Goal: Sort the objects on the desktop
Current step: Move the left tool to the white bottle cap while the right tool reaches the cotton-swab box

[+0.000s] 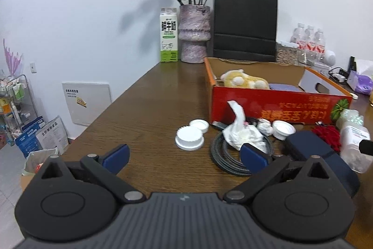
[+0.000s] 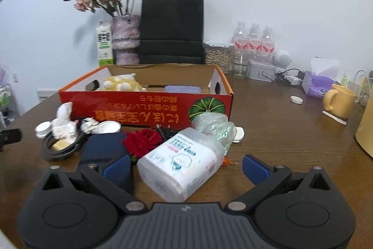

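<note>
My left gripper is open above bare table, just short of two white lids. To their right a crumpled tissue lies on a coiled black cable. My right gripper is open with a clear pack of wipes lying between its fingers, nearer the left one. A navy pouch, a red fabric flower and crinkled clear plastic lie around the pack. Behind them, the red cardboard box holds a yellow plush toy and a purple item.
A vase of dried roses, a milk carton and a black paper bag stand along the back wall. Water bottles, a purple tissue box and a yellow mug occupy the right. The table's left edge drops to the floor.
</note>
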### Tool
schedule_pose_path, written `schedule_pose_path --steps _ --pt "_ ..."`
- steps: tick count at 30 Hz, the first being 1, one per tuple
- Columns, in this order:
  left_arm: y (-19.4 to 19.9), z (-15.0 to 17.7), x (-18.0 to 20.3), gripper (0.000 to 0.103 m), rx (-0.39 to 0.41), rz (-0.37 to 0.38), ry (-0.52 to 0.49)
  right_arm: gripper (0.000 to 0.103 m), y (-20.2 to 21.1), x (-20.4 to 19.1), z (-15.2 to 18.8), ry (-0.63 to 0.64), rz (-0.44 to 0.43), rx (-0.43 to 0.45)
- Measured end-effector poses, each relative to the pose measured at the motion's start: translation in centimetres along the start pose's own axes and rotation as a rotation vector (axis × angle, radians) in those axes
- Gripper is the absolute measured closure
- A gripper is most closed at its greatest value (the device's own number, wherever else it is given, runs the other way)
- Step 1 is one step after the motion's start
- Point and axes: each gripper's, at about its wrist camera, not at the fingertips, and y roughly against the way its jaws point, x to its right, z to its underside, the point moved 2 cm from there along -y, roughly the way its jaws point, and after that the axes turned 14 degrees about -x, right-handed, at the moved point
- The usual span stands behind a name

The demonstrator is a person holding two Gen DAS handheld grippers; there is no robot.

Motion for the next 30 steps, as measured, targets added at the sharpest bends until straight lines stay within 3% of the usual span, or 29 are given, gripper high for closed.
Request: schedule_pose_path --steps 3,8,13,21,30 --pt "-0.4 -0.3 -0.5 0.0 -0.006 -0.005 0.009 0.0 -1.8 -0.3 -1.1 -0.029 0.052 -0.032" --pt "-1.2 -0.7 -0.8 0.0 -0.016 -0.008 0.003 0.004 -3.6 -0.5 -1.9 -0.061 0.059 -0.077" --pt "-2.4 -1.3 -0.8 0.0 -0.026 -0.006 -0.006 0.019 -3.5 0.2 -1.8 -0.055 0.042 -0.087" --pt "-4.6 -2.7 -0.9 0.0 -0.041 -0.022 -0.001 0.024 -4.4 0.6 -1.7 -0.026 0.053 -0.125" --pt "-7.3 -3.4 -1.6 0.003 -0.088 -0.018 -0.021 0.033 -4.1 1.1 -1.4 -0.015 0.0 -0.082"
